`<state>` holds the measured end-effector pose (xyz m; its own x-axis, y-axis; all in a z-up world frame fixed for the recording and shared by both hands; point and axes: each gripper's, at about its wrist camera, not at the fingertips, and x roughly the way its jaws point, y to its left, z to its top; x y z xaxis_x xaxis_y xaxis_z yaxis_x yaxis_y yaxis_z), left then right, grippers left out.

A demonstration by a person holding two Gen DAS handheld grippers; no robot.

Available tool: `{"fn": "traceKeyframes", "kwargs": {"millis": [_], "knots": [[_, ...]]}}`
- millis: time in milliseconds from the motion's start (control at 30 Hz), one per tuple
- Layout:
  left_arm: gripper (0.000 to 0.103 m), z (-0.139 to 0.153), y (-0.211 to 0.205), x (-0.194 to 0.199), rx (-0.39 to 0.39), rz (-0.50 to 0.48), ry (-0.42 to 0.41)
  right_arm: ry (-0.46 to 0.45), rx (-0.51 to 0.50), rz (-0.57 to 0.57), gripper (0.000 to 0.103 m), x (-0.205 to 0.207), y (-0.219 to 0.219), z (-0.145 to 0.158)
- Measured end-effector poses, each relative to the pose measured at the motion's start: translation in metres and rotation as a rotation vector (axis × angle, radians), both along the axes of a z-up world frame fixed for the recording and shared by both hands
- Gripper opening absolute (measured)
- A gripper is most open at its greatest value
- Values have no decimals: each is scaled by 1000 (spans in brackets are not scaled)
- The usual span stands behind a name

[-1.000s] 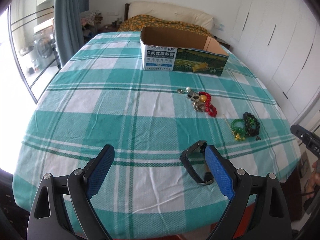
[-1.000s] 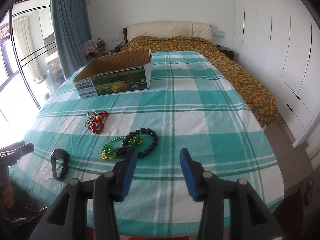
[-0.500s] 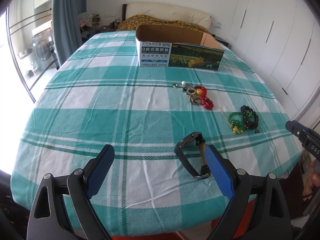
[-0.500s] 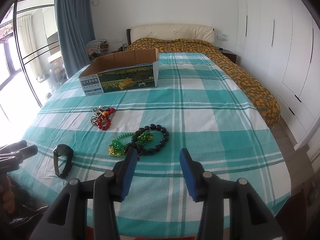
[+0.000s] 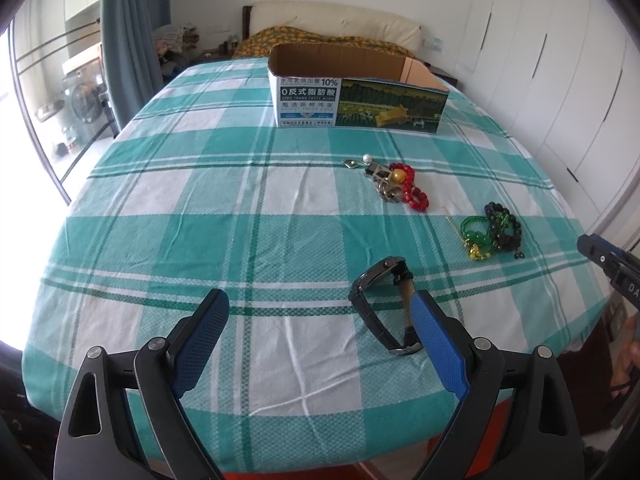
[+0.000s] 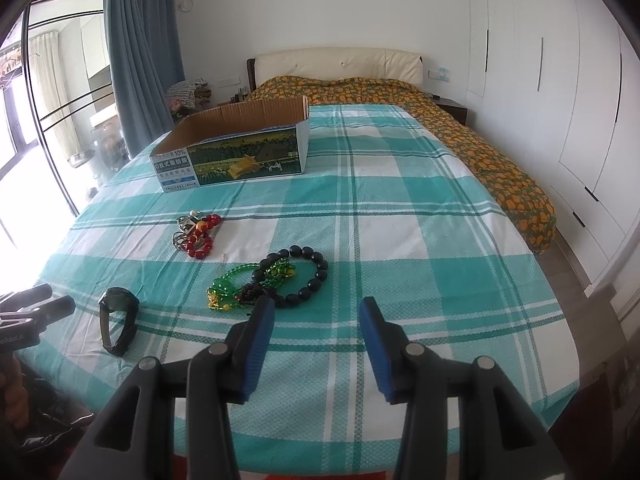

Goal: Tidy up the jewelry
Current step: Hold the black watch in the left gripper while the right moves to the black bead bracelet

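At one o'clock of the spread, empty left gripper (image 5: 320,322) lies the black watch (image 5: 384,306); light, stiff-banded, best pinched across its strap. The right gripper (image 6: 317,326) hangs unclenched, holding nothing, at six o'clock of the slippery bead bracelets (image 6: 280,276).

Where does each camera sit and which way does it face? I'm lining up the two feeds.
Left wrist: on the left gripper at the table's near edge, facing the cardboard box; blue fingers show, open.
Right wrist: on the right gripper, facing the bed; its fingers show, open.
Shared: box, black watch, red bead bracelet, black bead bracelet, each other's gripper.
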<state>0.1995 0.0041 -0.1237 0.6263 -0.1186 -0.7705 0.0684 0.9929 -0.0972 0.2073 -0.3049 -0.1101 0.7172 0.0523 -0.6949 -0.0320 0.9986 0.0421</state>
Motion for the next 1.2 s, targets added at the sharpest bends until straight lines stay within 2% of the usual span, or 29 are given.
{"fn": "traceKeyframes", "kwargs": {"millis": [1200], "knots": [[93, -3, 6, -2, -17, 30, -6, 35, 5, -19, 45, -3, -6, -15]]}}
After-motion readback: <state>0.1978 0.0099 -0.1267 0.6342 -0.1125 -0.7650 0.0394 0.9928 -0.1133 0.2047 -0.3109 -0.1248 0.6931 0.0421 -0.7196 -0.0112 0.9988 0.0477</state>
